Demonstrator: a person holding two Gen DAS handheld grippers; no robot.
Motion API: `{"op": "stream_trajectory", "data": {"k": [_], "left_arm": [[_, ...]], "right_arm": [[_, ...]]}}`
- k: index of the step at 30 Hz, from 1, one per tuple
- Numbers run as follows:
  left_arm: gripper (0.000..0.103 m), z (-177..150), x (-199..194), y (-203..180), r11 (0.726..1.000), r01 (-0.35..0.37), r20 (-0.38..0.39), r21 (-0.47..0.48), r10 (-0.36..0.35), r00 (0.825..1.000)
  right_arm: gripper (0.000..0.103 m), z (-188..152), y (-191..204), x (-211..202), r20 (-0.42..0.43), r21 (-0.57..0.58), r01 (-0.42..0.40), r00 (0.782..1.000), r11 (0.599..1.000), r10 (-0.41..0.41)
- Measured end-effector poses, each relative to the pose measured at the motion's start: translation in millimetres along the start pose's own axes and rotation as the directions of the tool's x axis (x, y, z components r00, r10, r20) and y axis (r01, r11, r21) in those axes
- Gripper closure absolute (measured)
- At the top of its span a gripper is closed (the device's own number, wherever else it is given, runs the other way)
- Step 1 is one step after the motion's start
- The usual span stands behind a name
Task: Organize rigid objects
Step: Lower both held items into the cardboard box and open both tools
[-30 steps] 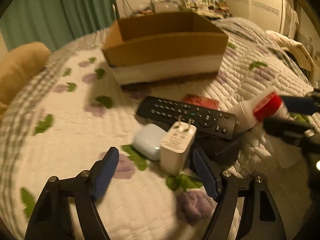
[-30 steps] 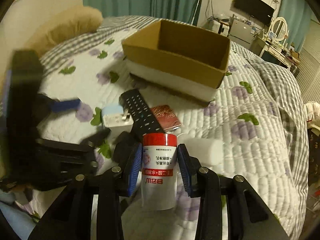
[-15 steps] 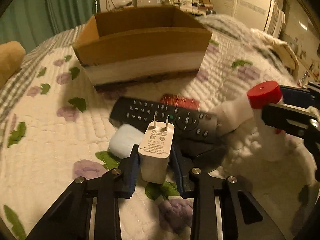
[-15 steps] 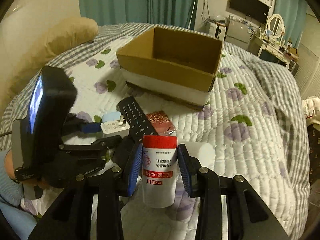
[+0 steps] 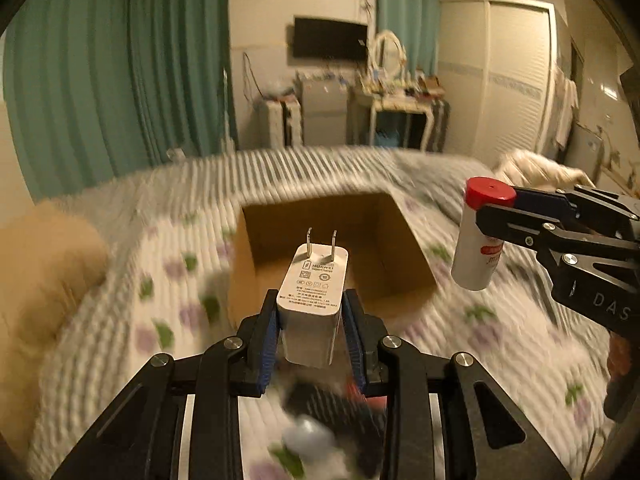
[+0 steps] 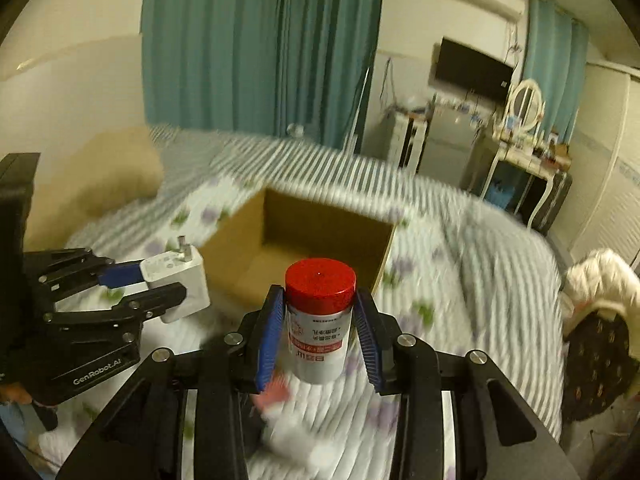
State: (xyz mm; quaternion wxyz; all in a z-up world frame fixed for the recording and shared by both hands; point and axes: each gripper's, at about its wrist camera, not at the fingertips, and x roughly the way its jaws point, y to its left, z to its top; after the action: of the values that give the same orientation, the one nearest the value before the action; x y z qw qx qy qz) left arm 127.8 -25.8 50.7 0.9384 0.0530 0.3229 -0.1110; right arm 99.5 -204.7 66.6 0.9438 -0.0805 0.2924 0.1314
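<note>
Left wrist view: left gripper clamps a white charger, prongs up, above the bed before the open cardboard box; at right, right gripper grips a red-capped bottle.

Teal curtains, a wall television and white wardrobe behind the quilted bed.

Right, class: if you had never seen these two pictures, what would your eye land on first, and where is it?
The white charger, prongs up, sits clamped in the left gripper at the centre of the left view. The red-capped bottle is pinched in the right gripper, equally central in the right view. Beyond both lies the open cardboard box on the quilted bed.
</note>
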Motion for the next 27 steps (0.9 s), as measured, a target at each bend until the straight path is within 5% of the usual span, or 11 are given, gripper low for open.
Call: {"op": "stream_trajectory", "data": {"k": [8,18,23,25,27], "left_arm": [[0.072,66,71,14,0.999,-0.046,-0.009,0.015,0.046,0.999],[0.072,21,160,16,0.999,-0.046,-0.183,-0.012,0.043,0.982],[0.072,14,174,14,0.999,-0.031,-0.210,-0.021,0.026,0.977],[0.067,16,170,10,1.000,-0.026,-0.193,-0.010,0.023,0.981],[0.034,19,163,8,0.999,-0.041,-0.167,0.005,0.042,0.985]], "right_arm": [[0.068,61,-23,70,-0.066,0.044,0.015,0.998,0.999,-0.012],[0.069,19,-38,177,-0.263,0.120,0.003,0.964,0.993,0.029],[0.068,14,-40,191,-0.254,0.125,-0.006,0.966,0.992,0.038],[0.068,16,-44,188,-0.226,0.140,-0.005,0.973,0.990,0.037],[0.054,21,-47,180,-0.195,0.148,-0.008,0.980,0.989,0.037]]}}
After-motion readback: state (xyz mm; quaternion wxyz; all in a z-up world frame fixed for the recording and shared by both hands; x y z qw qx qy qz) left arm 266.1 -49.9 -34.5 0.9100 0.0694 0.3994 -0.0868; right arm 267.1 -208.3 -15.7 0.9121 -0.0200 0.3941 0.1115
